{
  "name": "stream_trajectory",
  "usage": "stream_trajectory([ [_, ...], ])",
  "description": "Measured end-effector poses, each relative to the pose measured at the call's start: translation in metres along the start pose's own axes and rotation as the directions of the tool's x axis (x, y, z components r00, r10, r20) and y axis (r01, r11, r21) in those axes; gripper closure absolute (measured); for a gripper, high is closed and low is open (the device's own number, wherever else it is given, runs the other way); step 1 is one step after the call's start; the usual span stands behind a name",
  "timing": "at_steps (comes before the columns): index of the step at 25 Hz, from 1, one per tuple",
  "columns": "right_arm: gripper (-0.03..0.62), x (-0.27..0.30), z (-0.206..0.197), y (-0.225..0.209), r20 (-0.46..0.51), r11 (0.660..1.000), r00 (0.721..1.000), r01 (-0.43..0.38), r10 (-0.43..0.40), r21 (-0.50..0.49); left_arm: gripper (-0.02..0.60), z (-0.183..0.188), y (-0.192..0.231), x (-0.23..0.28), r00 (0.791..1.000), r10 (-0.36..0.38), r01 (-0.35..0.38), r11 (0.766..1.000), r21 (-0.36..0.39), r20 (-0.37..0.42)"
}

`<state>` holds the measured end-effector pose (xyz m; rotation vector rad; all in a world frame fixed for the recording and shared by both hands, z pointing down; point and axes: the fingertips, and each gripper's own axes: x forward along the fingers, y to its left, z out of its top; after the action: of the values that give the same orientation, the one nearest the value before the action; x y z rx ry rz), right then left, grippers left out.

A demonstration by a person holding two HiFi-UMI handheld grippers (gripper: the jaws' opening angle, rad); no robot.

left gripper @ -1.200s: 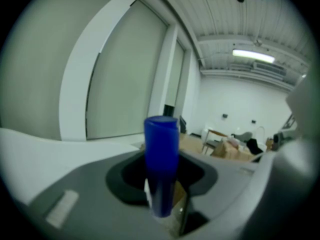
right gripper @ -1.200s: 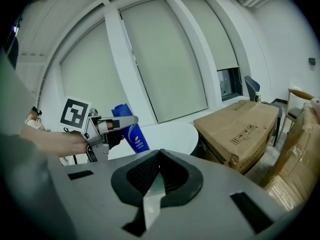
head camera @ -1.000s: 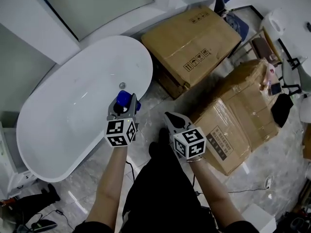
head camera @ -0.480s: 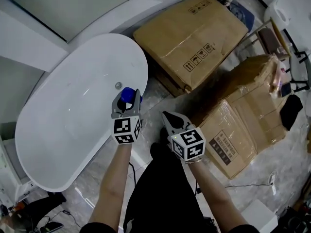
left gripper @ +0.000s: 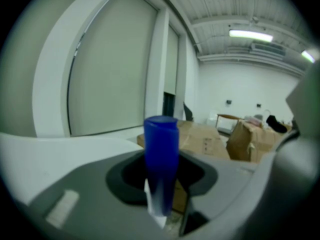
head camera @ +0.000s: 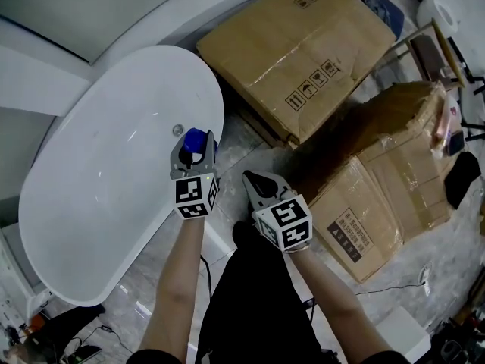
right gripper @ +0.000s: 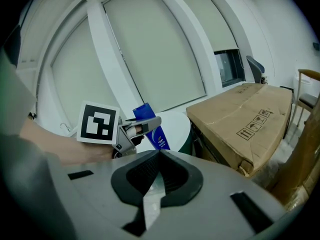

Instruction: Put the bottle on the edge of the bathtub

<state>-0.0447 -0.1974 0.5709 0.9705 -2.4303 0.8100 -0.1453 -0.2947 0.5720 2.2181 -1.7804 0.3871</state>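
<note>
Bottle [head camera: 198, 139], pinched in my left tongs [head camera: 193, 155], now hangs lower, nearly at the tub rim [head camera: 218, 101]; right tongs [head camera: 254, 182] pressed together.

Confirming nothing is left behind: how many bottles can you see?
1: the blue bottle, gripped in the left gripper by the bathtub edge. Others may be hidden behind the cardboard boxes.

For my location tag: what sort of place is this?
Probably a showroom or storeroom, not a finished bathroom: a freestanding white bathtub stands on the floor beside large taped cardboard boxes.
</note>
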Motion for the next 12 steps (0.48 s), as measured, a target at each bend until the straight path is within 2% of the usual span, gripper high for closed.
stream_trajectory([
  [12,0.589,0.017,-0.008,-0.015,-0.028,1.000,1.000,-0.008,0.009,0.028,0.433,-0.010,0.004,0.043,1.000,0.029,-0.029,0.999,-0.025,0.009],
])
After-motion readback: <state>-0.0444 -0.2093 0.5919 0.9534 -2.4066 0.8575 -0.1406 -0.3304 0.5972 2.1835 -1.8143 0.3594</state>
